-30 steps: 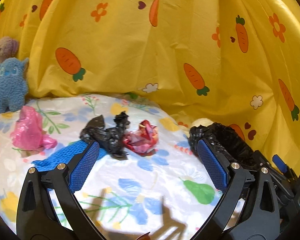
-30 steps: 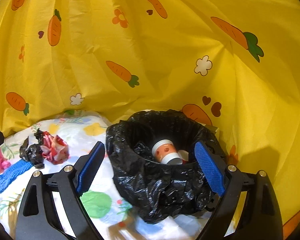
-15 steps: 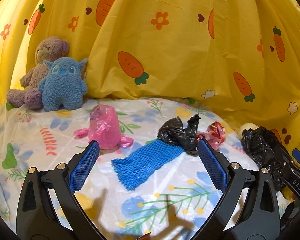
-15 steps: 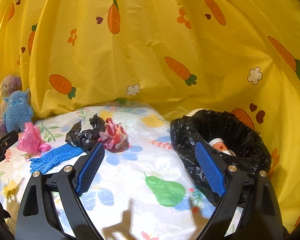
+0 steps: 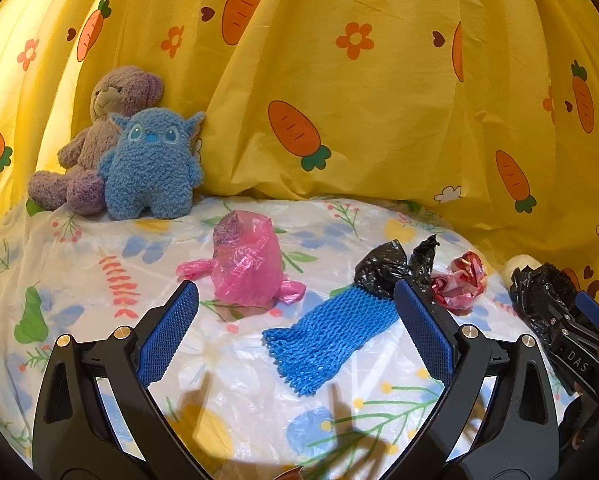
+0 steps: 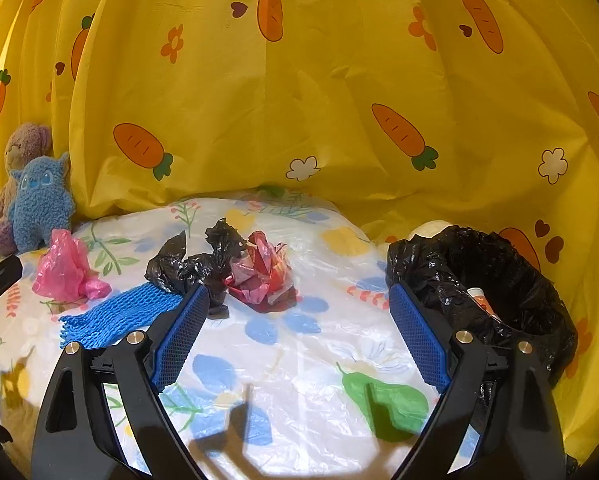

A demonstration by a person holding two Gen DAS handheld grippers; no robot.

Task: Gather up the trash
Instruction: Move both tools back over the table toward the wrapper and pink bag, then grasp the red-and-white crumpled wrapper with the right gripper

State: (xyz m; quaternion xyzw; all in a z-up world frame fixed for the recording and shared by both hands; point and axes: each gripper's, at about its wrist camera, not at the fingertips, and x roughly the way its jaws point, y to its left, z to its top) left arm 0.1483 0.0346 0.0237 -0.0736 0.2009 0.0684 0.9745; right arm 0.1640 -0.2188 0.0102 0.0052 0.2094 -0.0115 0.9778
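Note:
Trash lies on the floral plastic sheet: a pink plastic bag (image 5: 248,267), a blue foam net (image 5: 331,330), a crumpled black bag (image 5: 391,268) and a red-and-white wrapper (image 5: 461,283). They also show in the right wrist view: pink bag (image 6: 65,268), blue net (image 6: 119,315), black bag (image 6: 195,264), red wrapper (image 6: 263,274). The black-lined trash bin (image 6: 495,280) stands at the right with a cup inside. My left gripper (image 5: 295,328) is open and empty, just short of the pink bag and net. My right gripper (image 6: 297,328) is open and empty, between the wrapper and the bin.
A blue plush (image 5: 151,164) and a purple teddy bear (image 5: 95,136) sit at the back left against the yellow carrot-print curtain (image 5: 379,100). The right gripper's body (image 5: 575,344) shows at the left view's right edge, beside the bin (image 5: 539,288).
Both grippers have swung left, away from the bin and toward the trash pile. The plush toys and pink bag have come into the left view. Both stay open.

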